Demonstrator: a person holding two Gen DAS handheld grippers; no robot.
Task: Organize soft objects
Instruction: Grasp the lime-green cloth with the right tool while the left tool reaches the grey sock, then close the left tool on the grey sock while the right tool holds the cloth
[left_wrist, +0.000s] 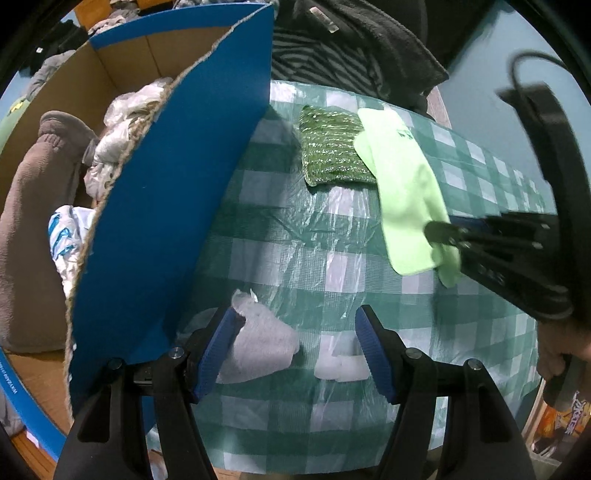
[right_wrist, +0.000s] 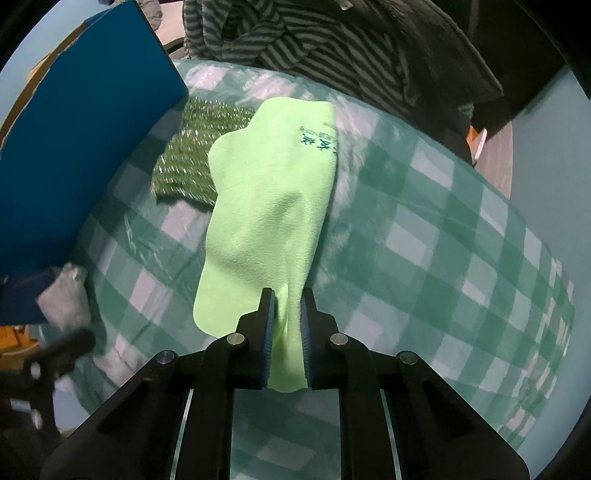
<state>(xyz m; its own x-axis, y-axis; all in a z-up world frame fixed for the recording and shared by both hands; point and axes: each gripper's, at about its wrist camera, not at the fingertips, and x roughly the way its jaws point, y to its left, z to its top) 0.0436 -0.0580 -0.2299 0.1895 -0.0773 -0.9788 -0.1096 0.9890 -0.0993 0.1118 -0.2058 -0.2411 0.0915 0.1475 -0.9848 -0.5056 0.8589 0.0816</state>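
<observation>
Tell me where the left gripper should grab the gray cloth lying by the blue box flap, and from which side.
Take the gray cloth by its bunched upper end, coming straight down from above. It lies flat on the table close against the box, so a sideways approach is likely blocked. The left gripper hangs open over it; shift it toward the box so both fingers straddle the cloth.

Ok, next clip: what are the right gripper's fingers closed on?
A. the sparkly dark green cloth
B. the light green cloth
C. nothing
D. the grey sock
B: in the right wrist view the right gripper pinches the near end of the light green cloth; the sparkly dark green cloth lies beyond, partly under it.
</observation>
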